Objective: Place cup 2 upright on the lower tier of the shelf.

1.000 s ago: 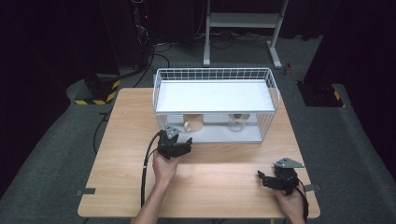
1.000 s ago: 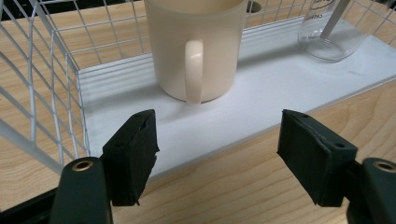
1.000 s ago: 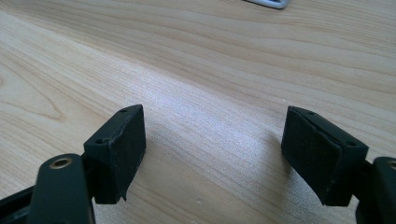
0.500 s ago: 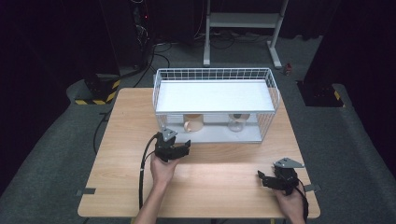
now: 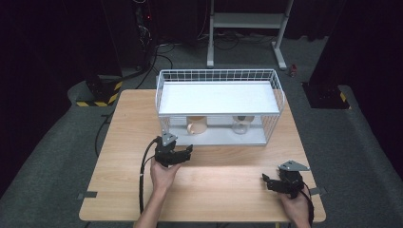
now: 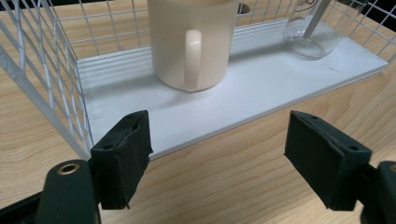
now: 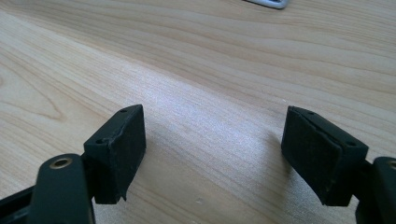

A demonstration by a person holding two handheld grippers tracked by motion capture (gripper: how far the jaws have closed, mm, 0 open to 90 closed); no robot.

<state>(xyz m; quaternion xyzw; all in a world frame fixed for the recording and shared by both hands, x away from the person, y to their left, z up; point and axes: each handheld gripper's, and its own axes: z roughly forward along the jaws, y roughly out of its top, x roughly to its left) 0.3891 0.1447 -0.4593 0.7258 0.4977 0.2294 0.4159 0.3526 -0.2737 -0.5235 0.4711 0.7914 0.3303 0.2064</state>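
A cream mug [image 6: 191, 42] stands on the lower white shelf [image 6: 233, 98] of a white wire rack [image 5: 218, 104], its handle turned toward my left gripper [image 6: 224, 158]. That gripper is open just in front of the shelf's edge, nothing between its pads; its jaws have just been opening. In the high view the left gripper [image 5: 183, 153] sits before the rack's left front, with the mug [image 5: 196, 125] under the upper shelf. A clear glass [image 6: 314, 29] stands to the mug's right. My right gripper [image 7: 215, 154] rests open over bare wood near the front right corner [image 5: 268, 181].
The rack takes up the far half of the wooden table [image 5: 123, 137]; its wire side wall [image 6: 42, 79] rises left of the left gripper. A metal stand [image 5: 247, 21] and cables lie on the dark floor beyond.
The left gripper's jaws stand a little wider and the hand has edged slightly; the right hand has kept still.
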